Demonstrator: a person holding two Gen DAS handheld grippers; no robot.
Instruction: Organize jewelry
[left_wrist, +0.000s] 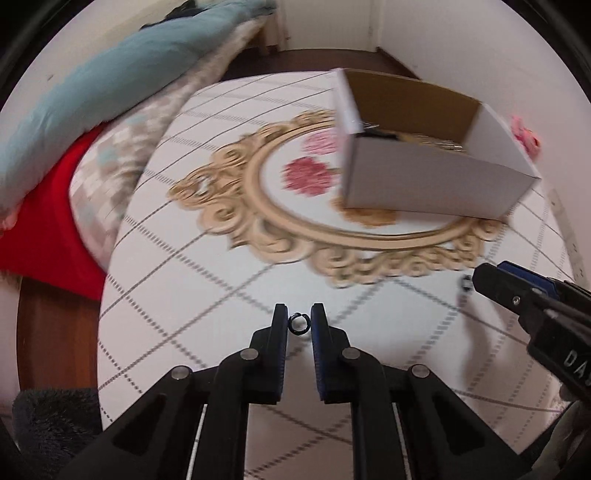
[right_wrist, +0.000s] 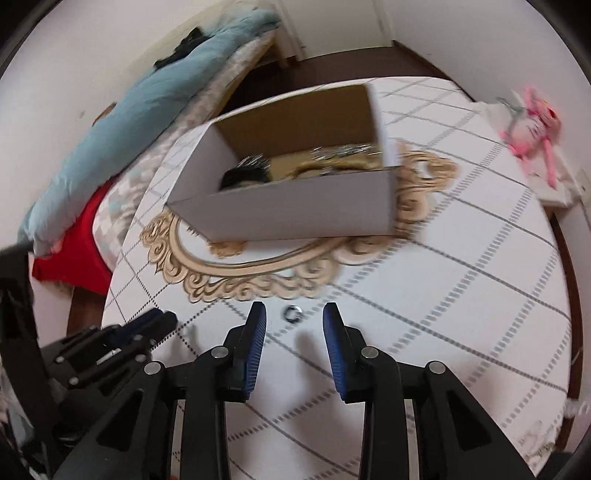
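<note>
A small black ring (left_wrist: 299, 324) sits pinched between the blue pads of my left gripper (left_wrist: 299, 314), just above the white checked tablecloth (left_wrist: 207, 280). My right gripper (right_wrist: 294, 309) stands open, and a silver ring (right_wrist: 292, 314) lies on the cloth between its fingers, touching neither pad. The same silver ring (left_wrist: 466, 283) shows at the tip of the right gripper (left_wrist: 484, 277) in the left wrist view. An open white cardboard box (right_wrist: 295, 214) holding several jewelry pieces stands beyond both, on the gold ornamental print (right_wrist: 236, 288). The left gripper (right_wrist: 166, 319) appears at the lower left of the right wrist view.
A bed with a light blue blanket (left_wrist: 110, 81) and red sheet (left_wrist: 44, 229) runs along the table's left edge. A pink plush toy (right_wrist: 535, 125) lies at the far right of the table. A dark fuzzy item (left_wrist: 51, 417) sits at the lower left.
</note>
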